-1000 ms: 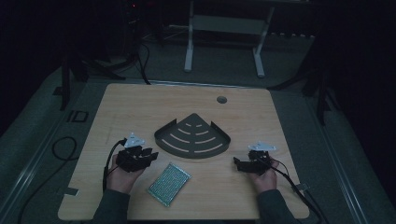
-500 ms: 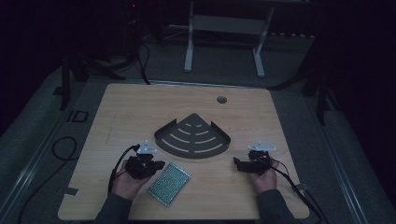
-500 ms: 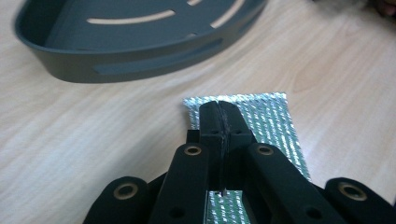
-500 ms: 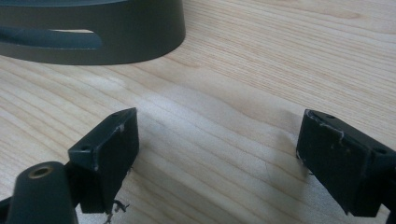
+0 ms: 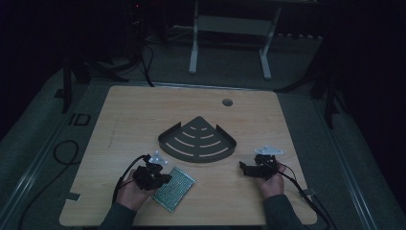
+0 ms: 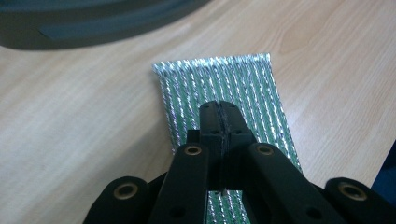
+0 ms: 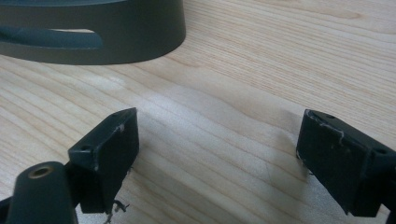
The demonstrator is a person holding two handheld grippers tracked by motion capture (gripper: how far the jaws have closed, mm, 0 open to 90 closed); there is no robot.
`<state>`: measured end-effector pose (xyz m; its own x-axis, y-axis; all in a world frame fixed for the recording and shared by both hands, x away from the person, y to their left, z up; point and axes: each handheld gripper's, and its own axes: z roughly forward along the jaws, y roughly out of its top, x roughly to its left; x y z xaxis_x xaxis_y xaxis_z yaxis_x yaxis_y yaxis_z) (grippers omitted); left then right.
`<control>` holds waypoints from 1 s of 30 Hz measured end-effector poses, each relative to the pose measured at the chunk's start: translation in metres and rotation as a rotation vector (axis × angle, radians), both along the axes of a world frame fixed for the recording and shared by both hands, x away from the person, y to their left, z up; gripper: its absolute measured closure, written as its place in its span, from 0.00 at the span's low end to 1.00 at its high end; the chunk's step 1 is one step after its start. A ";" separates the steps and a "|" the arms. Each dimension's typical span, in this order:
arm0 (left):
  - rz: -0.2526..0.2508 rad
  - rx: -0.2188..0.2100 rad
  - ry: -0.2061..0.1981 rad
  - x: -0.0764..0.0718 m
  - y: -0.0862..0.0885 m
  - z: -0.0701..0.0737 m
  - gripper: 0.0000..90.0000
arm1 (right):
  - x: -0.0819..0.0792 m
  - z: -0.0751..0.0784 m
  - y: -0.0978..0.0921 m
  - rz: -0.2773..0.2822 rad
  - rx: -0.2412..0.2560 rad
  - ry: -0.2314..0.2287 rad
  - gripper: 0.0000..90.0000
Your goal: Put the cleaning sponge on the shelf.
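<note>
Left tool (image 6: 218, 122) has its jaws pressed flat together, nothing pinched between them as far as I can tell, and it's hovering right over the near part of the shiny green-and-silver ribbed rectangular pad (image 6: 219, 86). From the high view the left tool (image 5: 152, 173) sits at the pad's (image 5: 174, 188) left edge, so I'd say this is the approach step, grab not made yet. Next move probably calls for spreading those jaws and dropping onto an edge, since the pad lies flat on the pale wooden bench (image 5: 143, 115) and there's not much to bite on.

Pad's long axis runs straight ahead of the left tool, ribs going the same way, far short end pointing toward the dark grey slotted fan-shaped metal tray (image 5: 197, 140) just beyond it.

Right tool (image 7: 217, 154) is spread wide over bare bench, holding nothing, with that tray's curved wall (image 7: 93, 46) ahead and to its left. In the high view the right tool (image 5: 253, 166) is well apart from the pad.
</note>
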<state>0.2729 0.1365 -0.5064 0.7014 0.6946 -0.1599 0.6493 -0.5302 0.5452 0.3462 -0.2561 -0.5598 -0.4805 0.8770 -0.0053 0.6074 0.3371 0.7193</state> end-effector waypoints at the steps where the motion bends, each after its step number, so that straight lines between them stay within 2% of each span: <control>1: -0.002 0.006 0.005 0.000 -0.001 -0.002 1.00 | 0.000 0.000 0.000 0.000 0.000 0.000 0.14; 8: -0.004 0.062 0.039 0.002 -0.005 -0.011 1.00 | 0.000 0.000 0.000 0.001 0.000 0.000 0.14; 15: 0.022 0.065 0.048 0.006 0.000 -0.013 1.00 | 0.000 0.000 0.000 0.000 0.001 0.000 0.14; 21: 0.066 0.077 0.045 0.011 0.010 -0.012 1.00 | 0.000 0.000 0.000 0.001 0.000 0.000 0.14; 30: 0.097 0.086 0.075 0.022 0.024 -0.011 1.00 | 0.000 0.000 0.000 0.001 0.000 0.000 0.14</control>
<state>0.2951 0.1603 -0.5173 0.6189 0.7718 -0.1462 0.7367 -0.5057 0.4489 0.3461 -0.2562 -0.5598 -0.4811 0.8766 -0.0056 0.6073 0.3379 0.7191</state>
